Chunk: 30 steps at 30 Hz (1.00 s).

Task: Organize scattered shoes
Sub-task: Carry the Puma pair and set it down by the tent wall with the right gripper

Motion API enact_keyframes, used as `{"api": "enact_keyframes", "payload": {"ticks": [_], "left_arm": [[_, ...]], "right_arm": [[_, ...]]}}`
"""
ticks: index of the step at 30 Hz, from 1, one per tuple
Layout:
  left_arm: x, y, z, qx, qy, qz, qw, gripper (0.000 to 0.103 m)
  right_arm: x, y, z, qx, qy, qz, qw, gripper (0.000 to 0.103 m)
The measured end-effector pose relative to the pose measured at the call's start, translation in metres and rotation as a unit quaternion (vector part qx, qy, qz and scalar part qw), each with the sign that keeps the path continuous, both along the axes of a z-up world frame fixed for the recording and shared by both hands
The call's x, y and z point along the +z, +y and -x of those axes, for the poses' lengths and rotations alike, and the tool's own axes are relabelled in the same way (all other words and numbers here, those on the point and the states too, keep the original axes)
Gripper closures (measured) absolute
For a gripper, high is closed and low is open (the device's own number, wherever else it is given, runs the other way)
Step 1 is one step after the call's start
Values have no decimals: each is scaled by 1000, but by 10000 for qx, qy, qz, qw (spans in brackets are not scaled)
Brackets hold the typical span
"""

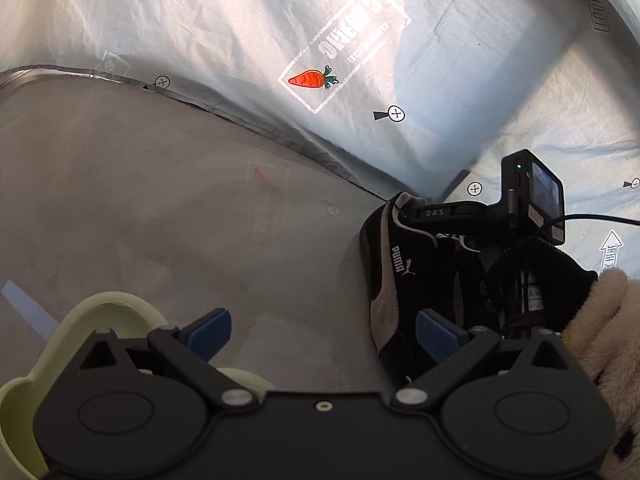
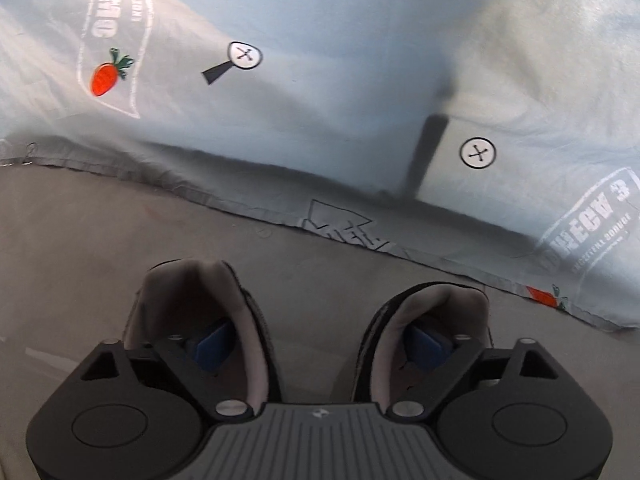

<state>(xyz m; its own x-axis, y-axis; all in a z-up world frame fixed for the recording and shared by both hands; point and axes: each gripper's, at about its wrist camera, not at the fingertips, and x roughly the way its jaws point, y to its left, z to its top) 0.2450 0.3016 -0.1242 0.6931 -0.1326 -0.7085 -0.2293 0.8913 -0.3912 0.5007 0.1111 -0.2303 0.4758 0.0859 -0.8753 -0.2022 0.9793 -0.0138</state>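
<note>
While the left gripper hangs with jaws wide apart and nothing between them, a pale green slipper sits under its left side and a black sneaker just right of its right pad, the right gripper's body over the collar. Right wrist view: right gripper straddles two black shoes, one blue pad inside the left shoe, one inside the right shoe, collars not visibly pinched. Risk: closing further may catch only soft lining, so a shoe slips or tips.
</note>
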Motion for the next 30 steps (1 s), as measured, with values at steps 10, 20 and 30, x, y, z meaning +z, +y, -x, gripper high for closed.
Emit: {"api": "enact_keyframes", "payload": {"ticks": [10, 20, 30], "left_arm": [[2, 1, 1, -53, -38, -29, 10000, 3], [7, -5, 6, -52, -214, -196, 9996, 3], [47, -52, 23, -891, -1108, -84, 9898, 3]], "right_arm": [[2, -48, -6, -812, -301, -232, 9960, 70], [0, -55, -19, -303, -306, -220, 9988, 65], [90, -111, 120, 134, -1914, -1371, 9718, 18]]}}
